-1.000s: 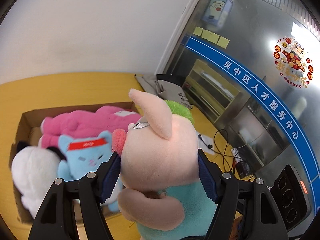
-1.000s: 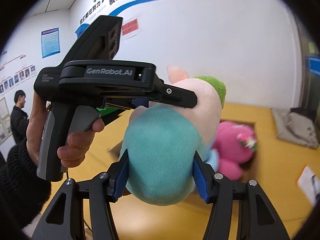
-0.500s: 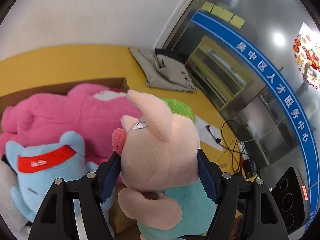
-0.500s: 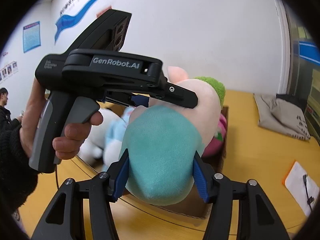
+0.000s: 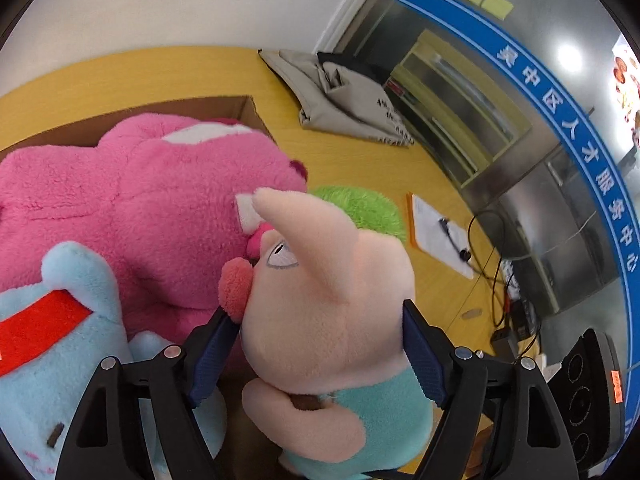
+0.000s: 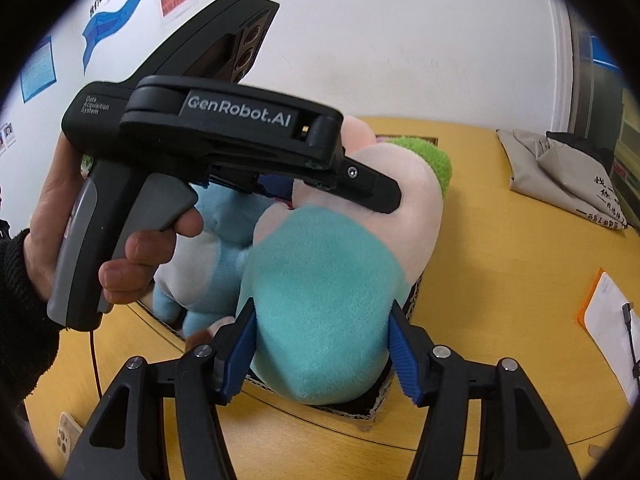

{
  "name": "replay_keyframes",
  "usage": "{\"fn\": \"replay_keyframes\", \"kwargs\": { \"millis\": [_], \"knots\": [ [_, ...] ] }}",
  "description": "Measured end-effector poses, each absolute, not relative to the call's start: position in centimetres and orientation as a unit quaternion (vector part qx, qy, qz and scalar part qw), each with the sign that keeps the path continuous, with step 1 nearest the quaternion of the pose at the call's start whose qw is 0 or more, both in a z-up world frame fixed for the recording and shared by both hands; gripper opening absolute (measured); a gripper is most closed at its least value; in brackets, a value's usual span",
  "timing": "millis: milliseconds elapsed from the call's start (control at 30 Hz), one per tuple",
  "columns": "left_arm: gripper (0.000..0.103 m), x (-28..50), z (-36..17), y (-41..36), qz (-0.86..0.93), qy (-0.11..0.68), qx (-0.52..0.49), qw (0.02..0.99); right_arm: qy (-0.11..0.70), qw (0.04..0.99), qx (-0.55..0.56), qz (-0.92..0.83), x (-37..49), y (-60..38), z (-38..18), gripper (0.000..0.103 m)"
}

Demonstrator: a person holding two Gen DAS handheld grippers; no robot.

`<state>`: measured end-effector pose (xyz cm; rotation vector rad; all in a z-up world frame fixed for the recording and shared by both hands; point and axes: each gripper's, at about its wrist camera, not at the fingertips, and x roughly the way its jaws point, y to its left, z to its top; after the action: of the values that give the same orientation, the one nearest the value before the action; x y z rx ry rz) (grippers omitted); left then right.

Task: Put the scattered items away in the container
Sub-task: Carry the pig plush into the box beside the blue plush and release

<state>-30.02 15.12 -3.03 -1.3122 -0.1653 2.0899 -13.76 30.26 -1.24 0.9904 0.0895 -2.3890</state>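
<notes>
A pig plush (image 5: 332,312) with a teal body (image 6: 320,304) and green hair sits low over the cardboard box (image 5: 224,106), against the pink bear (image 5: 140,208) and the blue plush (image 5: 60,320) inside. My left gripper (image 5: 318,344) brackets the pig's head. Its jaws are opening and the pads no longer squeeze it. My right gripper (image 6: 322,348) holds the teal body over the box's near rim (image 6: 360,412). Its jaws are starting to open, but the pads still press the plush. A hand (image 6: 132,256) holds the left gripper, and one of its fingers (image 6: 372,196) lies along the pig's head.
The box stands on a yellow table (image 5: 120,76). A grey cloth bag (image 5: 348,96) lies beyond it. To the right are an orange-edged notepad (image 5: 436,236) with a cable on it and tangled cables (image 5: 508,312) at the table's edge. A small wooden piece (image 6: 66,436) lies at near left.
Both grippers have sunk with the pig toward the box, so the pink bear and blue plush loom larger. The left jaws stand clearly wider, the right jaws slightly wider.
</notes>
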Motion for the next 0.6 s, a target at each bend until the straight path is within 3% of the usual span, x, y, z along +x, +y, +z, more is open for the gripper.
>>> {"fn": "replay_keyframes", "kwargs": {
  "millis": [167,300,400,467,600],
  "knots": [
    [0.084,-29.6,-3.5,14.9,0.797,-0.063,-0.505,0.325,0.032,0.268,0.383,-0.884,-14.0,30.6,-1.6,0.068],
    [0.084,-28.9,-3.5,15.0,0.803,-0.057,-0.502,0.317,0.006,0.281,0.354,-0.892,-13.2,32.2,0.5,0.068],
    [0.084,-28.5,-3.3,14.8,0.806,-0.063,-0.499,0.312,-0.010,0.267,0.347,-0.899,-13.9,32.9,1.2,0.061],
    [0.085,-28.1,-2.9,14.6,0.811,-0.068,-0.494,0.308,-0.007,0.260,0.358,-0.897,-14.9,32.4,0.4,0.039],
    [0.084,-26.9,-0.9,13.7,0.841,-0.049,-0.459,0.283,-0.014,0.257,0.365,-0.895,-15.4,31.6,-1.2,0.037]
  ]
}}
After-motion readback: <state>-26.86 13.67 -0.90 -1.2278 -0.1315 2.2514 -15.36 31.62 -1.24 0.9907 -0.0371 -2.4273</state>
